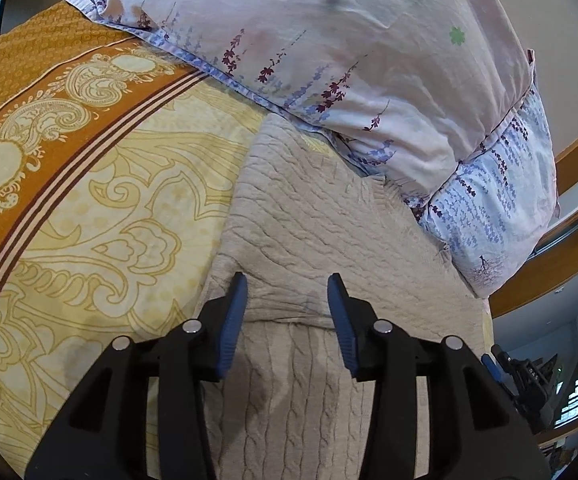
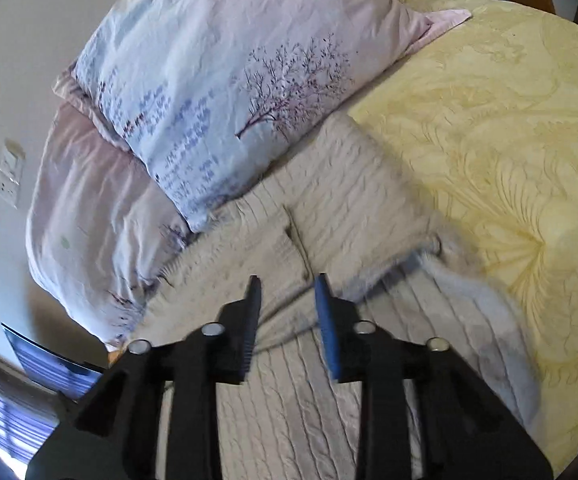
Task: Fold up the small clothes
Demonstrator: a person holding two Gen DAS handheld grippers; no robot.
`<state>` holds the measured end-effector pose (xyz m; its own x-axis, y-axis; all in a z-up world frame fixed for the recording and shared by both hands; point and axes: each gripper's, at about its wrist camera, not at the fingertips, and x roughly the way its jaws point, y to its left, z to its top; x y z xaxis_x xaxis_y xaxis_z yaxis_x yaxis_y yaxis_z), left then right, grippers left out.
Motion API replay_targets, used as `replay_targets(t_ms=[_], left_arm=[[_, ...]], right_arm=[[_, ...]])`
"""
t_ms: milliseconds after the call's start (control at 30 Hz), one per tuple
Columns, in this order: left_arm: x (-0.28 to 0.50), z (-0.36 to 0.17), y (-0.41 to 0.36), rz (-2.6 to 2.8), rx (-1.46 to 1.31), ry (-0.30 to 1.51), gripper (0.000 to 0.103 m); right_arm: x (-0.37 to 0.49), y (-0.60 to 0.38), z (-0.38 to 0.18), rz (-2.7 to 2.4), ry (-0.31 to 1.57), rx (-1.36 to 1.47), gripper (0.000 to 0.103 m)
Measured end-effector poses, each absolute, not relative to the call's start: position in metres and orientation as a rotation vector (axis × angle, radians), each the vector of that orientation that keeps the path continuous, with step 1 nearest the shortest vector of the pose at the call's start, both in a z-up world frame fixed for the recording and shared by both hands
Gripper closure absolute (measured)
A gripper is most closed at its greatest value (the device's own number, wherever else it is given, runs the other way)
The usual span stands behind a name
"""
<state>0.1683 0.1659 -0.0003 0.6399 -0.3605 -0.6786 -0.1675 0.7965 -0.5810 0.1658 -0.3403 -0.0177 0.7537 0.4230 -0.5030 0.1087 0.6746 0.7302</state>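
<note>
**Mid-fold: both grippers empty over the knit**

The beige cable-knit garment [image 1: 301,240] lies flat on the bed, on the yellow patterned bedspread [image 1: 101,216]. Its far end runs up against the floral pillows [image 1: 329,40] at the head of the bed. One layer is already doubled over: a fold edge crosses the knit just at my left gripper's tips.

My left gripper [image 1: 287,312] hangs over that fold edge with jaws parted and nothing between the pads. I'd say it sits there to pin or re-grab the fold.

My right gripper [image 2: 287,312] is also parted and holds nothing. It's over the knit near the pillow side, where a flap edge [image 2: 297,236] lies across the body. That view is blurred, so I can't tell if the tips touch the cloth.

Judgement: next grab is that loose flap, so the fold stays square to the bedspread edge.
</note>
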Motion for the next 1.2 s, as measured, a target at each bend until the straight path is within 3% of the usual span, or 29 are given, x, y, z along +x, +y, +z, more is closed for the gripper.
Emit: replay_targets(t_ms=[233, 433, 533, 733, 967, 1033, 1133, 1200], left_arm=[[0.169, 0.0, 0.166, -0.122, -0.666, 0.89, 0.059], [0.169, 0.0, 0.168, -0.128, -0.676, 0.893, 0.059], [0.169, 0.0, 0.168, -0.129, -0.673, 0.891, 0.058], [0.17, 0.0, 0.167, -0.136, -0.671, 0.892, 0.057], [0.16, 0.006, 0.167, -0.174, -0.674, 0.894, 0.053], [0.149, 0.009, 0.17, -0.194, -0.675, 0.889, 0.052], [0.125, 0.015, 0.174, -0.221, -0.625, 0.874, 0.051], [0.109, 0.015, 0.178, -0.239, -0.607, 0.873, 0.049]], right_arm=[[0.191, -0.334, -0.033, 0.177, 0.825, 0.841, 0.073], [0.195, -0.331, -0.037, 0.178, 0.811, 0.831, 0.073], [0.198, -0.326, -0.035, 0.211, 0.787, 0.792, 0.095], [0.175, -0.321, -0.005, 0.215, 0.64, 0.708, 0.096], [0.189, -0.316, -0.032, 0.132, 0.774, 0.65, 0.095], [0.182, -0.319, -0.026, 0.146, 0.768, 0.651, 0.087], [0.163, -0.333, -0.017, 0.187, 0.737, 0.665, 0.06], [0.149, -0.344, -0.015, 0.213, 0.716, 0.658, 0.055]])
